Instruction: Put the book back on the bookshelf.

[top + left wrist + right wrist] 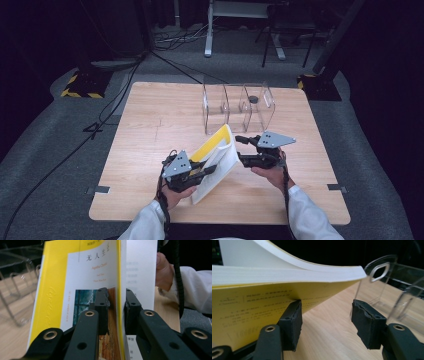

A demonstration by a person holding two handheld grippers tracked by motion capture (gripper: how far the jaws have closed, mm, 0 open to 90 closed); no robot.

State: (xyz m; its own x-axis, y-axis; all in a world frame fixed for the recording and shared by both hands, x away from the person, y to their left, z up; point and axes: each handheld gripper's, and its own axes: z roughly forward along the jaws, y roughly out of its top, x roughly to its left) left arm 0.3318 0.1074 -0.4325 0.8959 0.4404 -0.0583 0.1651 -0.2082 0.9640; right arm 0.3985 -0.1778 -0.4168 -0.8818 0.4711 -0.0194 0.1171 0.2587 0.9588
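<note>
While the left tool (pixel 209 170) clamped the yellow-covered paperback book (pixel 218 159) near its spine, the book stood tilted above the wooden surface (pixel 150 125), directly ahead of that tool and to the inner side of the right tool (pixel 240 149). The main risk was judged to be slippage: the grip covered a thin section of cover and pages, and the loose page block could fan open or sag, pulling the book out of the pads. A second risk was collision with the clear acrylic divider rack (pixel 238 105) just beyond both tools, should the book be swung forward at an angle.

In the left gripper view, the left tool's jaws stood nearly closed, pressing the front cover and adjoining pages between them. In the right gripper view, the right tool's jaws stood apart; one pad (pixel 292 322) touched the yellow back cover from below, the other (pixel 367 322) was free.
</note>
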